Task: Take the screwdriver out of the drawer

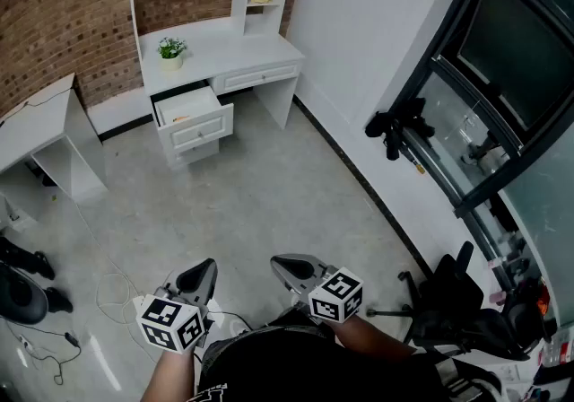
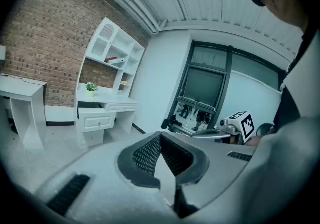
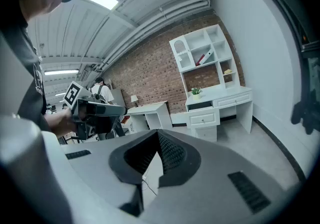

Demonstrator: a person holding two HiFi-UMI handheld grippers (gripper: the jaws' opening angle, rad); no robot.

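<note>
The drawer (image 1: 186, 106) stands pulled open under the top of the white desk (image 1: 224, 54), at the far side of the room. Inside it lies a small orange thing (image 1: 179, 119), too small to say if it is the screwdriver. A potted plant (image 1: 170, 49) stands on the desk, above the drawer. The left gripper (image 1: 204, 271) and the right gripper (image 1: 285, 263) are held close to the person's body, well apart from the desk. Each has its jaws together at the tips, with nothing between them.
</note>
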